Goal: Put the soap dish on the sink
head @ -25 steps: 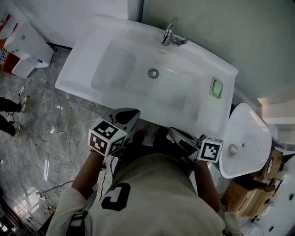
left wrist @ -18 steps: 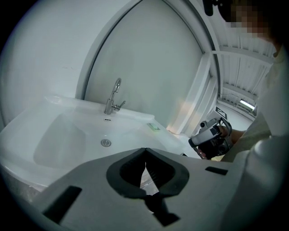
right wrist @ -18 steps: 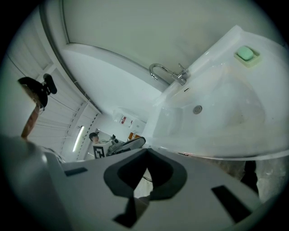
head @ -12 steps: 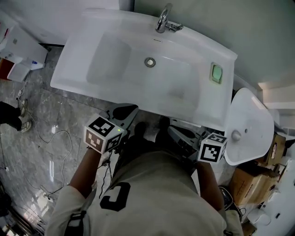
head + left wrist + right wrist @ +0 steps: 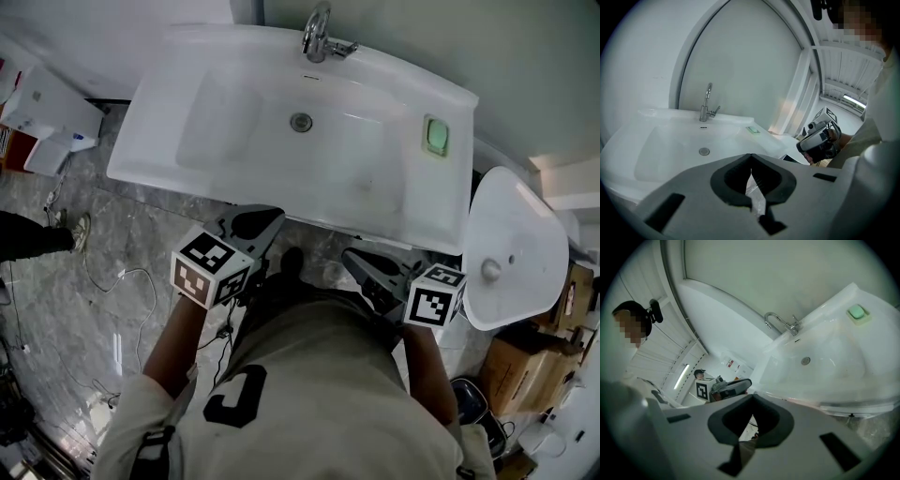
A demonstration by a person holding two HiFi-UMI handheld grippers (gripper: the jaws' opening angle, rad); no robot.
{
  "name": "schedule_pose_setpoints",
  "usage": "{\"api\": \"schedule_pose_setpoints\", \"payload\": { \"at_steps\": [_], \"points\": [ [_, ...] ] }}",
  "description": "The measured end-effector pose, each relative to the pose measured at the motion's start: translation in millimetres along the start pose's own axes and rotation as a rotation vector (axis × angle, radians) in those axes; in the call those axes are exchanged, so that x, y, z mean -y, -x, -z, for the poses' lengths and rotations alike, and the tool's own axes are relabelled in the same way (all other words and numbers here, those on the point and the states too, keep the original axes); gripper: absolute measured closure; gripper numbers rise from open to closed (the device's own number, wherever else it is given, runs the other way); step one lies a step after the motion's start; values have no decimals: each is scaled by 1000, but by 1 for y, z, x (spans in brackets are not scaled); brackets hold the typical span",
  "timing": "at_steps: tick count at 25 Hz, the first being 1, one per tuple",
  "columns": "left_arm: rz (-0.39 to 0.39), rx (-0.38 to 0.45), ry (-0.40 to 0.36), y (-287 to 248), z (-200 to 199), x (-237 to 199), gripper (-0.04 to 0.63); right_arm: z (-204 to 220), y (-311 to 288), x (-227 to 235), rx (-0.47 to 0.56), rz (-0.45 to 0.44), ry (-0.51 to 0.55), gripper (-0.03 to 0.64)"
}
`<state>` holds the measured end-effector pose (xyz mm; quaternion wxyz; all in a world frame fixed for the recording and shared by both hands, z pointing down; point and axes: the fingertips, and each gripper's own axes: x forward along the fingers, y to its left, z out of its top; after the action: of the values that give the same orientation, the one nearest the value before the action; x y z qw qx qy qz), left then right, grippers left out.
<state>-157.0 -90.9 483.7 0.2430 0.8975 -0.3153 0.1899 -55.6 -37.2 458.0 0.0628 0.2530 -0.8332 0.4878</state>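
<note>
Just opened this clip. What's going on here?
A person stands at the sink with a gripper in each hand. The left gripper and right gripper are both shut and empty, held close to the body in front of the sink. The green soap dish sits on the sink's right ledge, and neither gripper is touching it.

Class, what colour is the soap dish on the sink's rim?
Pale green soap dish, clearest in the head view.

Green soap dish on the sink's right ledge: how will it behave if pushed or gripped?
The soap dish looks low and flat, so it is unlikely to tip or roll. On the glossy sink ledge it would probably slide easily when nudged. It seems small and rigid, likely light.
</note>
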Motion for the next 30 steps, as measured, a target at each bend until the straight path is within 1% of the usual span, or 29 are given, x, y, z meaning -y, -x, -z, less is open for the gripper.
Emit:
{"api": "schedule_pose_setpoints", "payload": {
  "at_steps": [2,6,14,19,22,25,30],
  "points": [
    [1,-13,-1,-4,0,10,576,1,12,3,20,0,-4,607],
    [3,-14,-22,-14,-1,36,576,8,35,7,40,-13,-20,607],
    [6,-17,-44,-25,10,100,575,35,91,9,70,-14,10,607],
    [-2,-36,-51,-29,22,133,576,59,122,14,101,-24,-26,607],
    [-7,-51,-54,-28,29,151,575,73,136,13,101,-40,-46,607],
    [-31,-61,-52,-22,37,158,575,84,139,11,79,-67,-56,607],
    [-96,-66,-13,-2,54,144,575,90,134,4,29,-83,-45,607]
  ]
}}
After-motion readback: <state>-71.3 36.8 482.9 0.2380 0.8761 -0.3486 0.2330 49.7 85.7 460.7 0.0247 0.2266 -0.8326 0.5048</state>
